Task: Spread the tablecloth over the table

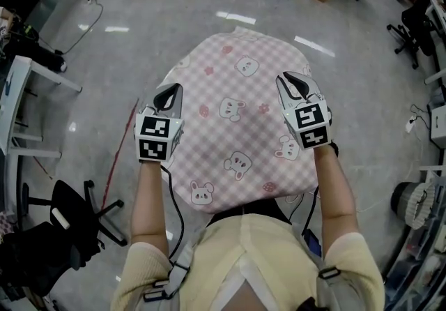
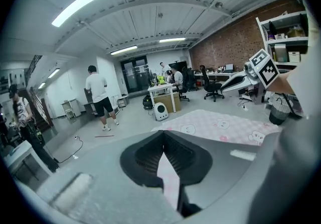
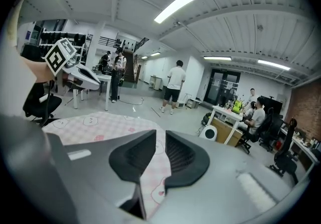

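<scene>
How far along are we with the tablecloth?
Done: the left gripper and right gripper are each shut on an edge of the tablecloth. In hand: it billows out ahead of the person. Left: settling it flat over the table, which no view shows.

Long ceiling tubes (image 2: 80, 4) light the room brightly and evenly from overhead; one burns out to white at the top of the right gripper view. In the head view they throw pale glare streaks on the glossy grey floor (image 1: 115, 28), and shadows are faint. The tablecloth (image 1: 237, 128) is sharp and evenly lit there. Every view bows strongly at its edges. Both gripper views have dark corners, and the left gripper (image 2: 163, 135) and right gripper (image 3: 160, 133), close to the lens, look soft.
</scene>
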Motion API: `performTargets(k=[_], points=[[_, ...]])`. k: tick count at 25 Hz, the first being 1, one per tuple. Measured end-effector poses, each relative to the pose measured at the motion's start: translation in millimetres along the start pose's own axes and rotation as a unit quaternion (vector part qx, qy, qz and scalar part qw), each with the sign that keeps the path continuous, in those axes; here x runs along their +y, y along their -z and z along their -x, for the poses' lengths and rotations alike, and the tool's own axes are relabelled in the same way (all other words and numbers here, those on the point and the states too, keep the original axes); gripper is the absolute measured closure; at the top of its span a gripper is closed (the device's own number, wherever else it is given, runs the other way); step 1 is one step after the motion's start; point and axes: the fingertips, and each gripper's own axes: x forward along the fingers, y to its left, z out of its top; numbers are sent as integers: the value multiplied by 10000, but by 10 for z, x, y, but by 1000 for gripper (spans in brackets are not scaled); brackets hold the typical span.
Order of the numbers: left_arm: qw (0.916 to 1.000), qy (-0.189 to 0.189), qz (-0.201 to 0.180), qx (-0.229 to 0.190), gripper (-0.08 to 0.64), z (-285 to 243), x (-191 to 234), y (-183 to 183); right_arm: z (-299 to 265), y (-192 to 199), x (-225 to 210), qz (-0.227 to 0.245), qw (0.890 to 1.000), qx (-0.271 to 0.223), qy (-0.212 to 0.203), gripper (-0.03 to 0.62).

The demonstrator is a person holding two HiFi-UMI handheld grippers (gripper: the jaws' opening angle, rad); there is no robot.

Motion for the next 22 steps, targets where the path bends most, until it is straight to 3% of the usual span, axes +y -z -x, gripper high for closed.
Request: performTargets(k=[4,8,13,22], points=[[9993,53,205,-313,555,170,-57,-102,118,-49,143,-90,9999,-50,8,542],[9962,183,657,-534,555,328,-144,-141,252,-79,295,-263,9995,-141,-61,554],[9945,221,884,-517,555,525,-330,-53,466,-106,403,-470,9985,-265,-54,588],[9928,71,1123,-414,555,886,-480,234,668,18,696,-642,9976,-225,-95,588]])
